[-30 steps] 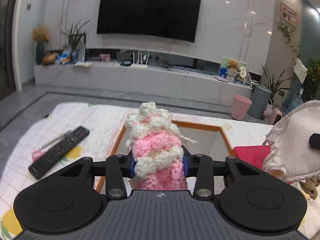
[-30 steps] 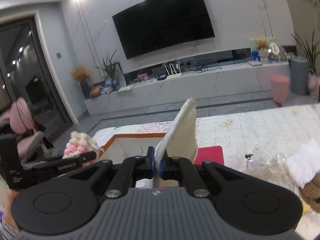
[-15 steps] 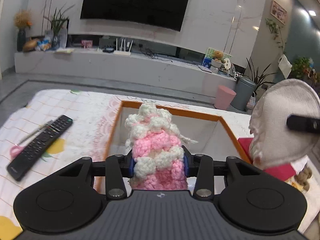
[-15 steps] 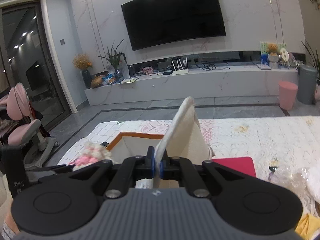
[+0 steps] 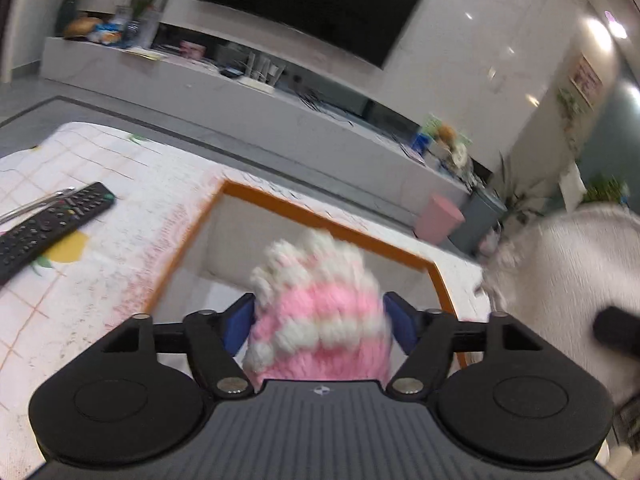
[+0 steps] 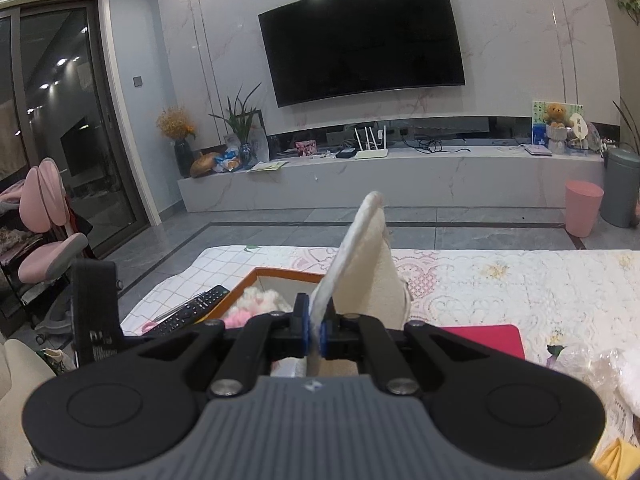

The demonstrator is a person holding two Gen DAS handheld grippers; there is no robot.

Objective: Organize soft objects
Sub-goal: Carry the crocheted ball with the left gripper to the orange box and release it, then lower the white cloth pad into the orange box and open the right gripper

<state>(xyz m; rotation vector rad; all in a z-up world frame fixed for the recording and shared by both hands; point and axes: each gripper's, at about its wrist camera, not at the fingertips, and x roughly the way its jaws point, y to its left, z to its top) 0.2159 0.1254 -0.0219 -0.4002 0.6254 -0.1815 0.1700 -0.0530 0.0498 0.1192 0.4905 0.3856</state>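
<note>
My left gripper (image 5: 319, 320) has opened around a pink-and-white crocheted toy (image 5: 320, 312); the blue pads stand apart from its sides, and it is blurred over the orange-rimmed box (image 5: 332, 227). The toy also shows in the right wrist view (image 6: 256, 304), inside the box (image 6: 280, 273). My right gripper (image 6: 314, 334) is shut on a flat cream plush piece (image 6: 360, 264) held upright above the box's right side. That piece appears at the right of the left wrist view (image 5: 568, 280).
A black remote (image 5: 48, 228) lies on the patterned tablecloth left of the box, also in the right wrist view (image 6: 192, 307). A red flat item (image 6: 480, 340) lies right of the box. Crinkled clear plastic (image 6: 592, 368) sits at the far right.
My left gripper tilted down over the box and its jaws opened off the crocheted toy, which is blurred. My right gripper moved closer over the box, still holding the cream piece.
</note>
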